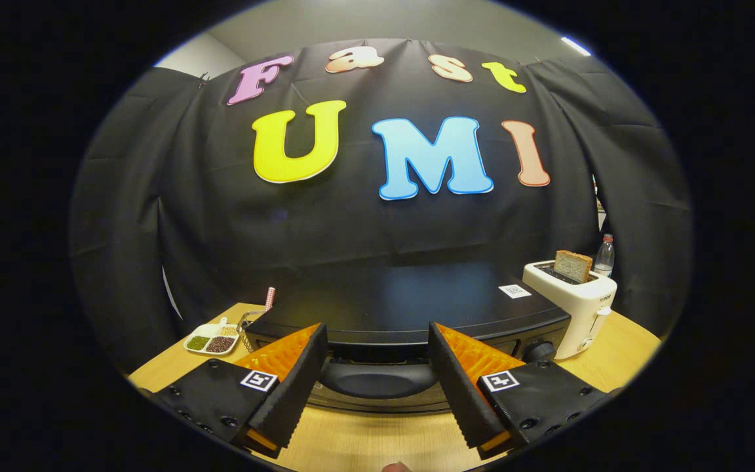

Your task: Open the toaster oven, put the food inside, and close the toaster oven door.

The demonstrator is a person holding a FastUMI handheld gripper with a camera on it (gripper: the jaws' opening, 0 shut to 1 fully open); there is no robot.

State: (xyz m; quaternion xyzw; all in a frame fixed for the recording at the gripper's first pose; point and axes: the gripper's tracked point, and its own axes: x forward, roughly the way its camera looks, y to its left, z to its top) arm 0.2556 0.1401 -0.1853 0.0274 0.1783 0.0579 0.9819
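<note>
Tool [377, 367] spread wide, nothing held. Black toaster oven [410, 308] on wooden counter [620, 360] just ahead; its door handle [377, 379] between the fingers, untouched. White toaster [577, 305] with bread slice [573, 265] to the right. Divided dish of beans [212, 339] to the left.

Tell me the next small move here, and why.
Probably ease the gripper forward and close on the oven door's handle. The fingers are open, the handle lies between them just ahead, and the toaster oven looks shut.
</note>
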